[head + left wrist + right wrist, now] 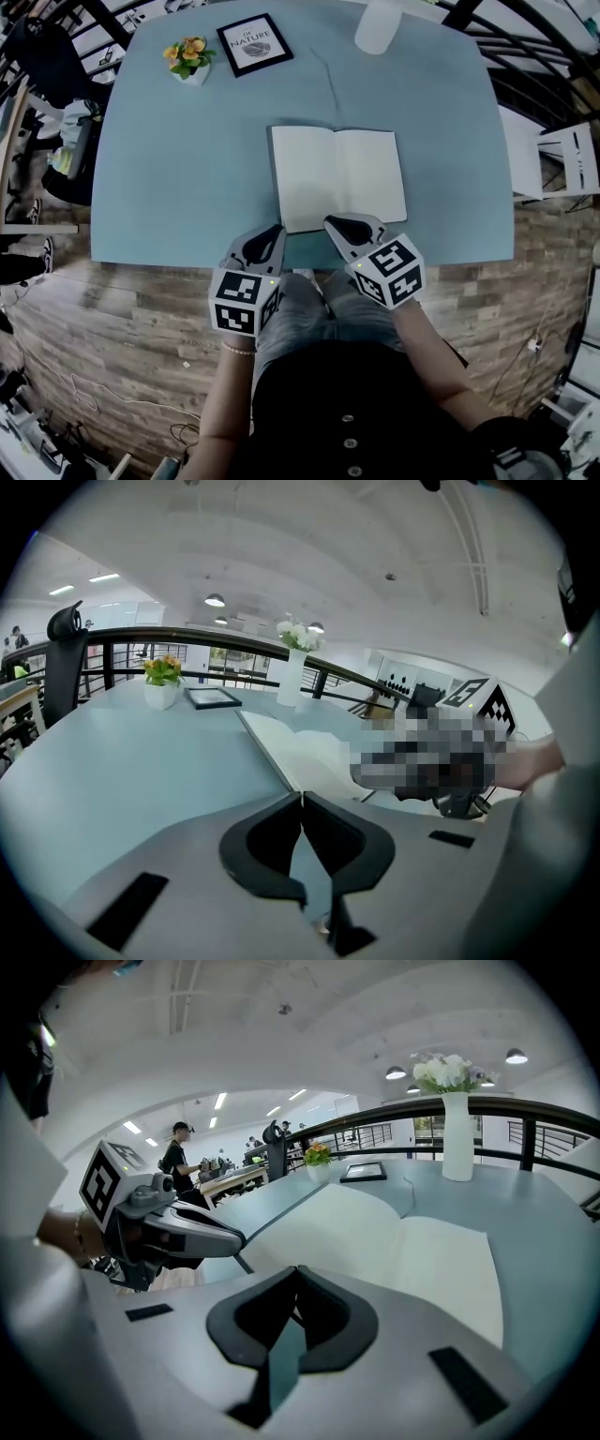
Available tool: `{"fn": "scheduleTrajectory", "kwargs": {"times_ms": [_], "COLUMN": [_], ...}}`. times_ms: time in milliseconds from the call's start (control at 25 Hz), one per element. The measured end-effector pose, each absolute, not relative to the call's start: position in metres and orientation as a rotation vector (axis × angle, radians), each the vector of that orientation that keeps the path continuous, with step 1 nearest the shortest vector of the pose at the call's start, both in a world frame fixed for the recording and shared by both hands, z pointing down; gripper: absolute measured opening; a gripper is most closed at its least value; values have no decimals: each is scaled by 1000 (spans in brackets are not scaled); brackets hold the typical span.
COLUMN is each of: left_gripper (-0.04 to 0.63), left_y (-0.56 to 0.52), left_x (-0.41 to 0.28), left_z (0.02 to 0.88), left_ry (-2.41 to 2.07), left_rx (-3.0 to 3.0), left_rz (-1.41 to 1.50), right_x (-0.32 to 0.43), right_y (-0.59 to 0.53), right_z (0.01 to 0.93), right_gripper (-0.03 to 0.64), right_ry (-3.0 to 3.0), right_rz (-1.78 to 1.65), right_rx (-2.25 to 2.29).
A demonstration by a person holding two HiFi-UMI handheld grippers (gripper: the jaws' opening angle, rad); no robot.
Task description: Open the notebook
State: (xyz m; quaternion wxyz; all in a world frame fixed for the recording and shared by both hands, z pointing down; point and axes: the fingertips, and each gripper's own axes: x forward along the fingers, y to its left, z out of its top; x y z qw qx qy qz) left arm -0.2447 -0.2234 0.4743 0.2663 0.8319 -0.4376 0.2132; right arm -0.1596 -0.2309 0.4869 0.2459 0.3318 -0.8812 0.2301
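The notebook [337,176] lies open and flat on the blue table [178,178], its white pages up, close to the table's front edge. It also shows as pale pages in the left gripper view [309,747] and in the right gripper view [394,1241]. My left gripper [275,228] hovers at the notebook's near left corner, its jaws shut with nothing between them [301,797]. My right gripper [330,222] sits over the notebook's near edge, a little right of the left one. Its jaws meet at the tips and hold nothing [298,1269].
At the table's far side stand a small pot of orange flowers [190,58], a framed print [254,44] and a white vase [378,25]. A white chair [562,159] stands at the right. A black railing runs behind the table.
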Motion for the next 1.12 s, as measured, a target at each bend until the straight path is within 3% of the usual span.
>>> {"fn": "scheduleTrajectory", "kwargs": {"times_ms": [1120], "left_gripper": [29], "left_y": [-221], "left_x": [-268], "left_z": [549], "left_ry": [-1207], "left_rx": [2088], "left_rz": [847], "right_x": [-180], "right_y": [-218], "right_z": [510], "right_gripper": [6], "right_ry": [-2369], "right_rz": [640], "right_rx": [832]}}
